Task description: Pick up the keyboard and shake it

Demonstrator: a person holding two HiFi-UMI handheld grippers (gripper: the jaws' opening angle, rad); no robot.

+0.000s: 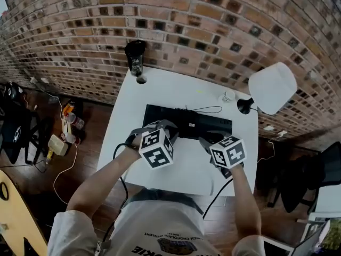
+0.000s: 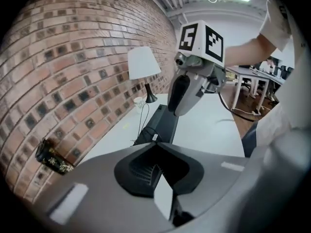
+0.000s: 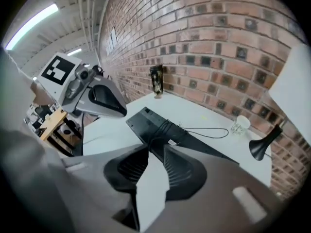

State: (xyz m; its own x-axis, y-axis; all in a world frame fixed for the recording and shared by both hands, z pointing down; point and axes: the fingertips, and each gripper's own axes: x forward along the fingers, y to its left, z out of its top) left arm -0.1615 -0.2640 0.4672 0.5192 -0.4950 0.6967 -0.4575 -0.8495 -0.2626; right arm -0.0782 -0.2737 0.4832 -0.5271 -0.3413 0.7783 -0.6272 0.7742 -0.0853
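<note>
The black keyboard (image 1: 187, 122) lies around the middle of the white tabletop (image 1: 160, 89). The right gripper (image 3: 155, 147) clamps its near edge. The left gripper (image 2: 156, 147) has its jaws pressed together, tips at the keyboard's near left corner.

keyboard (image 1: 187, 122) on table (image 1: 176, 89), lamp (image 1: 270, 88) behind right, bottle (image 1: 135, 56) behind left

Head view: high above, facing steeply down on the white table (image 1: 186, 161) and brick wall (image 1: 213, 25). Both gripper views: low, close over that table, aimed inward from opposite ends, sharing the keyboard (image 2: 163, 123), lamp (image 2: 142, 64) and wall.
</note>
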